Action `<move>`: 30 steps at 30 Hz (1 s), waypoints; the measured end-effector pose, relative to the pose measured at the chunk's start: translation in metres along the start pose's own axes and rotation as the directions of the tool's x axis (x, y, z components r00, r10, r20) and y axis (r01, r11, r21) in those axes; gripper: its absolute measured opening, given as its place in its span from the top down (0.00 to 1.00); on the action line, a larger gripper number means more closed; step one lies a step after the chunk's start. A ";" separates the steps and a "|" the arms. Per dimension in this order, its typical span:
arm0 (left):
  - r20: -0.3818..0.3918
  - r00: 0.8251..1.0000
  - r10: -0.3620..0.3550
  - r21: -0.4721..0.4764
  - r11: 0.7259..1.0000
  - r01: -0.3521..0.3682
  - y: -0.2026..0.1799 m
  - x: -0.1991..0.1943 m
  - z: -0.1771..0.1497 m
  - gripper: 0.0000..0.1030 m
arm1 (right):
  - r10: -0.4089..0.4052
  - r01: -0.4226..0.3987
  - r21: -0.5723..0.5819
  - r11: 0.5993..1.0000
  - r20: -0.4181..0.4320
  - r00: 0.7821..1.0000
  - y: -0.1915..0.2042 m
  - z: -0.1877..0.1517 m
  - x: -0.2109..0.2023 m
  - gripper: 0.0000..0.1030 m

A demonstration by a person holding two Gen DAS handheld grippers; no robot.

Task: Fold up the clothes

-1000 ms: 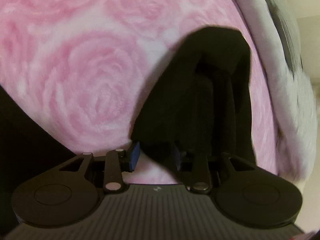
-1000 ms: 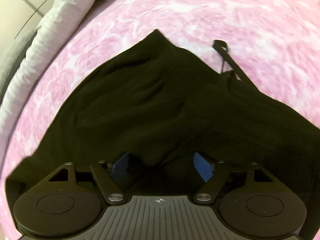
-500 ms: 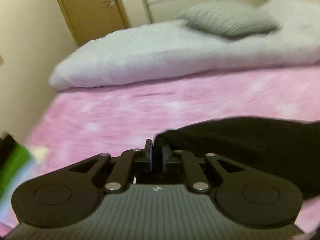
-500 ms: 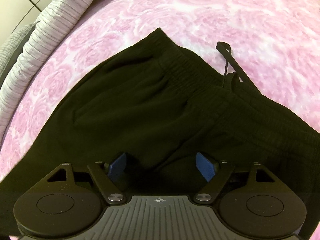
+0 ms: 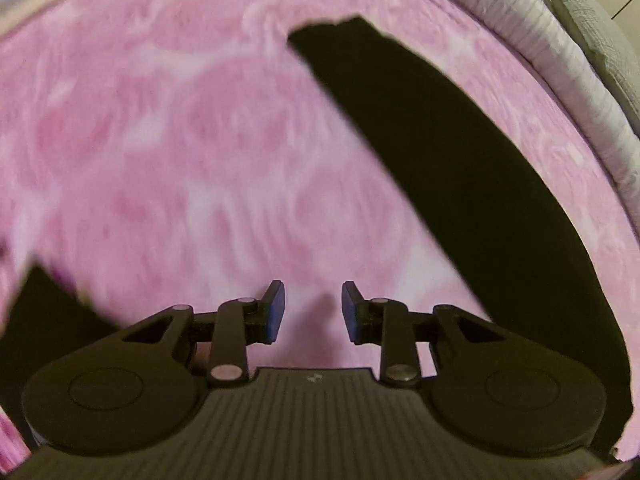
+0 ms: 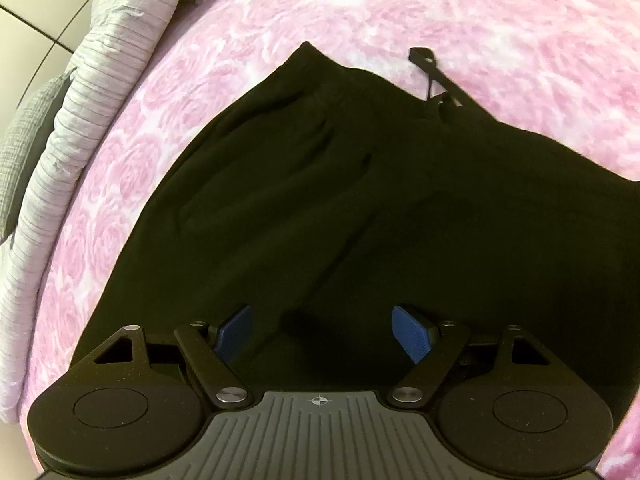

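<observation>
Black trousers [image 6: 360,184] lie spread on a pink rose-patterned blanket [image 6: 480,12], waistband at the far end with a drawstring [image 6: 432,68] trailing onto the pink. My right gripper [image 6: 322,330] hovers over the trousers, open, nothing between its blue pads. In the left wrist view one black trouser leg [image 5: 460,168] runs from upper middle down to the right. My left gripper [image 5: 313,312] is open over bare blanket [image 5: 160,140], left of that leg, holding nothing. Another dark patch of fabric [image 5: 44,312] shows at lower left.
A white ribbed quilt [image 6: 92,96] and a grey pillow [image 6: 28,140] border the bed's edge at left in the right wrist view. The same quilt [image 5: 560,72] and pillow [image 5: 600,28] line the upper right in the left wrist view.
My left gripper held black fabric a second ago, was shut and swung up toward the room, and now points down at the blanket, open and empty. The right gripper stayed open over the trousers.
</observation>
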State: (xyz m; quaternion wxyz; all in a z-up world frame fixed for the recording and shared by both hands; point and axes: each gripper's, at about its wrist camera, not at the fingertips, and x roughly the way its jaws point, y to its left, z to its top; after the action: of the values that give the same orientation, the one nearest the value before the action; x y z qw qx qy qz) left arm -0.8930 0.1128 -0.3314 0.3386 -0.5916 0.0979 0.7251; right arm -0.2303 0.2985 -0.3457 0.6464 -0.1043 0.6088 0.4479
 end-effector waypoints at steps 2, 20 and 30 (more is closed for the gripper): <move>0.015 0.999 -0.031 0.039 0.999 0.030 -0.009 -0.006 -0.013 0.75 | 0.013 -0.013 -0.002 1.000 0.014 1.000 -0.002 -0.002 -0.008 0.22; -0.157 0.986 -0.052 0.351 0.930 0.105 -0.102 -0.033 -0.170 0.75 | -0.177 0.173 -0.107 0.979 -0.030 0.984 -0.150 -0.020 -0.092 0.22; -0.323 0.940 -0.109 0.540 0.795 0.278 -0.221 -0.056 -0.272 0.75 | 0.014 -0.023 -0.142 0.990 -0.064 0.998 -0.152 -0.036 -0.133 0.22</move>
State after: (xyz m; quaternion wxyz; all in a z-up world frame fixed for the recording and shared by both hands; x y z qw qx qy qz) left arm -0.5399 0.1100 -0.2991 0.5580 -0.5624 0.2976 0.5326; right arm -0.1294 0.1261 -0.2999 0.6137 -0.1588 0.5962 0.4927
